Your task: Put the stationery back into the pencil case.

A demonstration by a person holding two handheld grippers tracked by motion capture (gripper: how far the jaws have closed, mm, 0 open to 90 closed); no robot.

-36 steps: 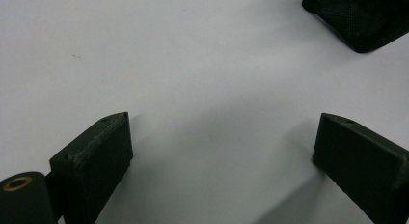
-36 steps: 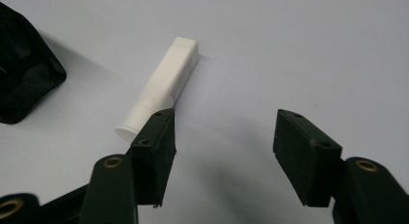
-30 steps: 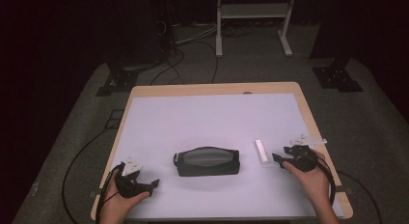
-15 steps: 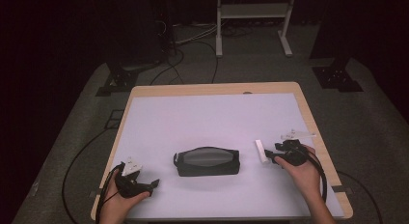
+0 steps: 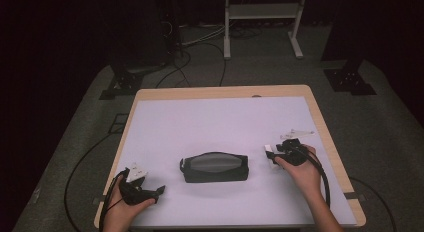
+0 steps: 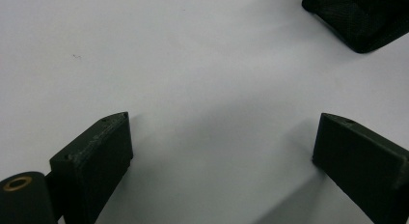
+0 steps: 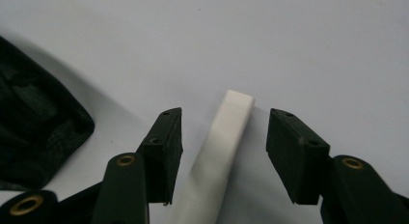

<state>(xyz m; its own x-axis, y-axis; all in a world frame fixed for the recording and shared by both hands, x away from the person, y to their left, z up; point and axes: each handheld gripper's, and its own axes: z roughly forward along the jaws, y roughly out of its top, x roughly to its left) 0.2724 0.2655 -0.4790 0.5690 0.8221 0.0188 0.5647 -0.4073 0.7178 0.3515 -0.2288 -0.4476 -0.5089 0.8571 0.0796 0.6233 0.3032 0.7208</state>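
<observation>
White bar, near the tabletop's right edge beside the black pouch, lies between my right hand-held gripper's closing, untouching jaws; next, I pinch. Left hand-held gripper idles released.

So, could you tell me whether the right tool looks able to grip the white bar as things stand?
Probably yes. The right tool already straddles the white bar, its jaws closing in but not yet pressing, and nothing lies between. The black pouch sits off to one side, apart.
</observation>
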